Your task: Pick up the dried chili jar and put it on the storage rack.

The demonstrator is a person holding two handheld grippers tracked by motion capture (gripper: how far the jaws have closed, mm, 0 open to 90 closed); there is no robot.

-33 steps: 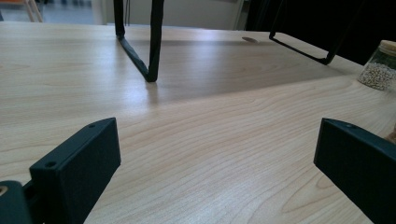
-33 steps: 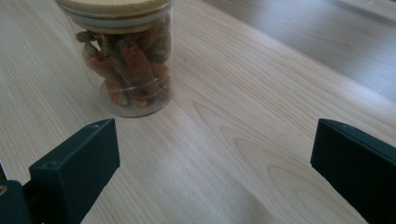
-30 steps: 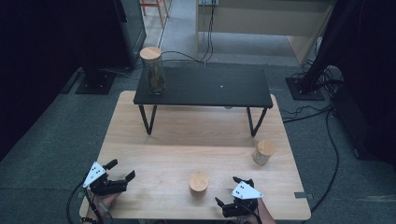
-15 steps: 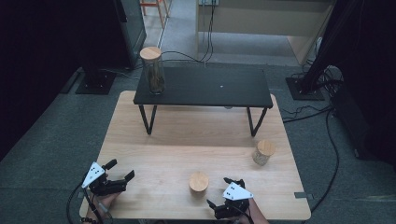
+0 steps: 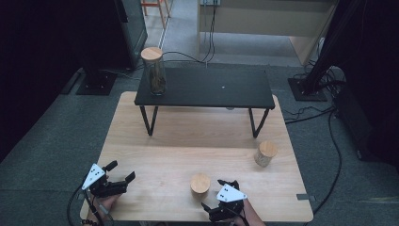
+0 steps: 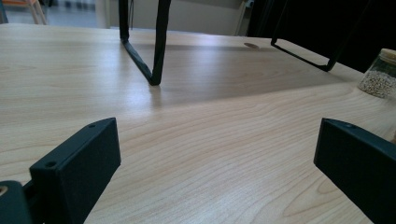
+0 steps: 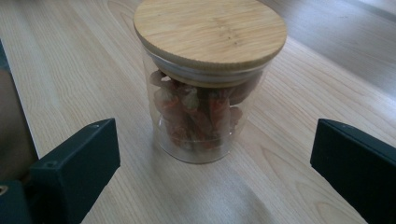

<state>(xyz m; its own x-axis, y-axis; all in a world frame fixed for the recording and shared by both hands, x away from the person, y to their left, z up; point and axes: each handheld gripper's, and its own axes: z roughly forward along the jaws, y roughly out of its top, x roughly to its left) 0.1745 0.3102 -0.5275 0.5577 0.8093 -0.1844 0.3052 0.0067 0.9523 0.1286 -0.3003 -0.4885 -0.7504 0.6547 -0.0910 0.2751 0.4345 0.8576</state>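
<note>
The right gripper (image 5: 220, 195), jaws wide apart, faces the near jar (image 7: 208, 79) without touching it, so the grasp is not yet made.

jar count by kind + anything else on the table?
Glass jars with round bamboo lids: 3 (tall one on the shelf, short one by the right gripper, short one at right)
Black metal-legged shelf: 1
Total: 4
</note>
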